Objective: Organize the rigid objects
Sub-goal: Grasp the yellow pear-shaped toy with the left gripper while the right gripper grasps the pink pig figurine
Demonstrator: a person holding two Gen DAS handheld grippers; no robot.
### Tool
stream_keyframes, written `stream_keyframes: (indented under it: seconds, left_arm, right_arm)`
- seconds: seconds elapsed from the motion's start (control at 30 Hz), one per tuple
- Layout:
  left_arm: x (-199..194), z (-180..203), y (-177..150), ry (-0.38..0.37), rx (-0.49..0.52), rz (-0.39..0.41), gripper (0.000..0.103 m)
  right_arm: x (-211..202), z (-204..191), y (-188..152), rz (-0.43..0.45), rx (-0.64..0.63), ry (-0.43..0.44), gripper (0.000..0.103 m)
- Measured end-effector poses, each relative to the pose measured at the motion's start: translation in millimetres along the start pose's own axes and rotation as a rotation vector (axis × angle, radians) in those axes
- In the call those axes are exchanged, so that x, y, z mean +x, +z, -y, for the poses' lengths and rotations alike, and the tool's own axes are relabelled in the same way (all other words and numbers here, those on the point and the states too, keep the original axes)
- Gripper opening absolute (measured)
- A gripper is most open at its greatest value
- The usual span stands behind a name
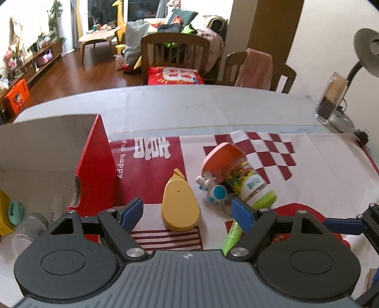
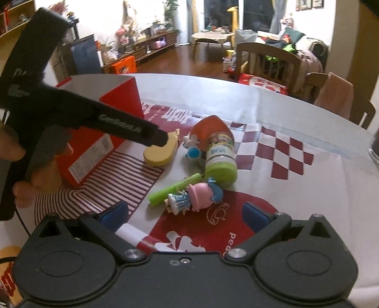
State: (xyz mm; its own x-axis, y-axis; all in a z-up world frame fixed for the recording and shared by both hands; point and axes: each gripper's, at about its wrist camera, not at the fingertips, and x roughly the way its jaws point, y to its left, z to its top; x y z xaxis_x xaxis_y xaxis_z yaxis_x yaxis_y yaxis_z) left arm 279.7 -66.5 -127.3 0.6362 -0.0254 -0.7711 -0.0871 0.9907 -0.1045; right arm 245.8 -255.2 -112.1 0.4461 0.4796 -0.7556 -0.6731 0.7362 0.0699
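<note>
1. This is a home: an open dining and living room.
2. Wooden dining chairs point(image 1: 175, 51) stand at the far edge of the white table point(image 1: 189, 106).
3. Upper centre, a cluttered sofa point(image 1: 180, 21) and a low coffee table point(image 1: 99, 38) sit on wood flooring.
4. Upper left, a low TV cabinet point(image 1: 35, 59) holds toys.

Far ahead of the claw, past the table edge: a wooden chair point(image 1: 174, 51) with a red cushion point(image 1: 175, 75), then a second chair draped in pink cloth point(image 1: 257, 67). Ahead and right, a grey desk lamp point(image 1: 367, 51) beside a clear container point(image 1: 330, 97); ahead and left, an orange crate point(image 1: 17, 94) on the wooden floor.
</note>
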Motion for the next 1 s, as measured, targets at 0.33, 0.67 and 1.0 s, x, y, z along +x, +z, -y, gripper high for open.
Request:
stream_keyframes:
  seconds: [0.33, 0.67, 1.0]
  left_arm:
    - [39.4, -3.7, 1.3, 0.025, -0.005, -0.062, 0.081]
    - [65.8, -4.6, -1.0, 0.035, 0.002, -0.101, 0.081]
    - [76.5, -1.9, -0.8, 0.064, 0.02, -0.092, 0.081]
  right_arm:
    - [35.2, 2.8, 2.3, -0.041, -0.092, 0.029, 0.097]
    - [55.8, 5.2, -0.4, -0.056, -0.178, 0.034, 0.095]
    - [70.9, 8.4, 1.9, -0.063, -0.18, 0.05, 0.091]
